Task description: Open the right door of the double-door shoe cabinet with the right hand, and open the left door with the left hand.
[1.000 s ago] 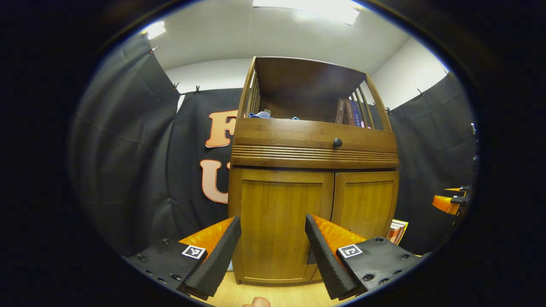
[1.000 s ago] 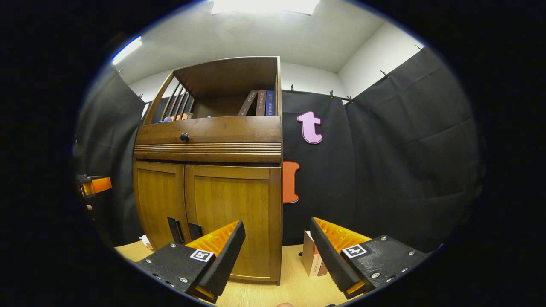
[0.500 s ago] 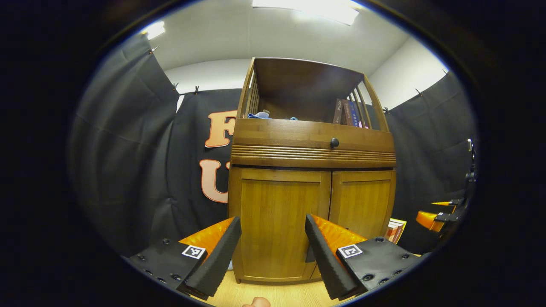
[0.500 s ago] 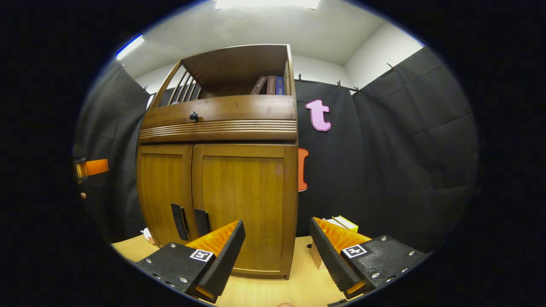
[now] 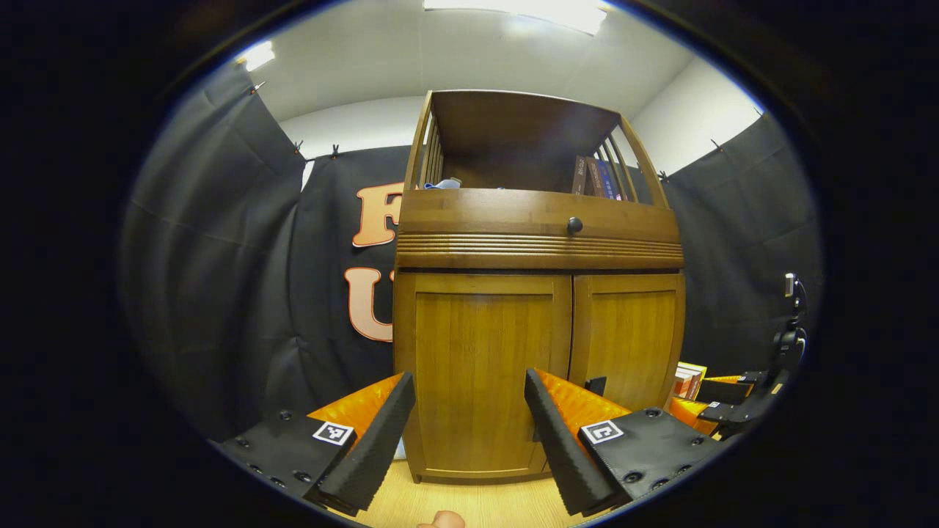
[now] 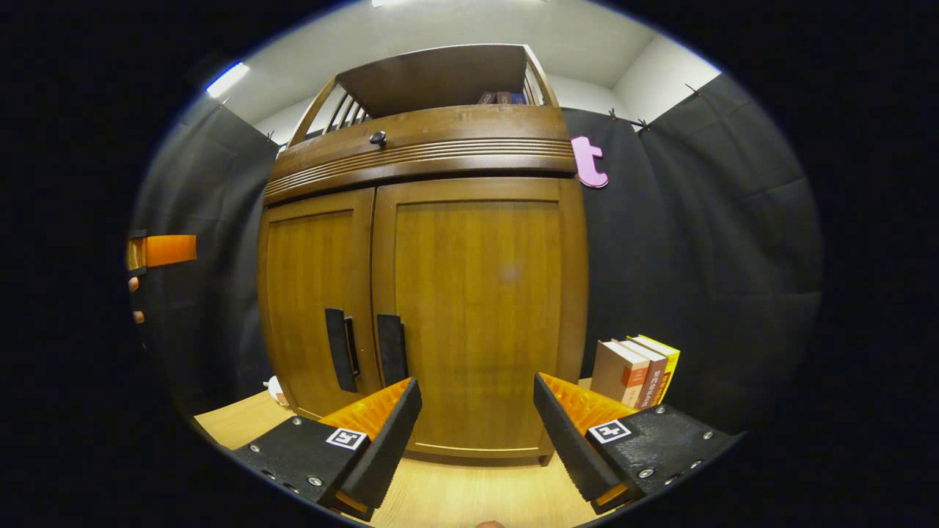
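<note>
I am holding both tongs wide and empty: my right tongs (image 6: 477,433) are facing the cabinet's shut right door (image 6: 477,315), my left tongs (image 5: 469,433) the shut left door (image 5: 477,367).

You have no writing here that can be read. The spines of the books (image 6: 637,370) standing beside the shoe cabinet (image 6: 469,293) are too small to make out, and so are those on its top shelf (image 5: 598,176). The square markers (image 6: 346,438) on your tongs carry patterns, not words.
</note>
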`<state>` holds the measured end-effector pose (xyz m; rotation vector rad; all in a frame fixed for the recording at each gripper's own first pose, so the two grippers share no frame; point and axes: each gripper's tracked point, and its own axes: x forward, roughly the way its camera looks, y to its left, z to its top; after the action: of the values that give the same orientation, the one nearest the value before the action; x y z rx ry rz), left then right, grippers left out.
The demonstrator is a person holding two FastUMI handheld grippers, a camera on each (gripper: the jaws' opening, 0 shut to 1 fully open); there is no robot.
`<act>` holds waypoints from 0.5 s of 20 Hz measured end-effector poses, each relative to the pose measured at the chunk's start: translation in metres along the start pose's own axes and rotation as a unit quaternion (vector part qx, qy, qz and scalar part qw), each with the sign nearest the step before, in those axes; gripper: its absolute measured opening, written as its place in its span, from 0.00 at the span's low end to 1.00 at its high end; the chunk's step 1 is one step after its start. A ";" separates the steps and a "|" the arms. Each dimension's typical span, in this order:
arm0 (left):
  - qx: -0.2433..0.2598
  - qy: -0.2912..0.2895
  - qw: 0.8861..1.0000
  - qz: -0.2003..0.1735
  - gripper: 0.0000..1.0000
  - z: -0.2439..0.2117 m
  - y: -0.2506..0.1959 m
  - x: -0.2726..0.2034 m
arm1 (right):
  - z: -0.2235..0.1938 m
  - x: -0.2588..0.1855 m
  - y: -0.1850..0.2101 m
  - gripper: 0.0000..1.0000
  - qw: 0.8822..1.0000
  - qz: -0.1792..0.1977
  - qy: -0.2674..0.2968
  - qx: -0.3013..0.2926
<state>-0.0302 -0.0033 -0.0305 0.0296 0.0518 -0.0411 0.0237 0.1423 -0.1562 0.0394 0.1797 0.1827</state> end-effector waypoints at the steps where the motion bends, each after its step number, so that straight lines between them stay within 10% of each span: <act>1: -0.001 0.005 1.000 -0.001 0.99 -0.006 0.000 0.002 | -0.004 0.005 0.010 0.94 1.000 0.006 0.002 0.003; 10: -0.003 0.028 0.999 0.025 0.97 -0.044 0.035 0.010 | -0.021 0.060 0.077 0.93 0.999 0.031 0.001 -0.009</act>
<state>-0.0213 0.0326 -0.0741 0.0270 0.1077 0.0094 0.0644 0.2297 -0.1830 0.0277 0.1791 0.2453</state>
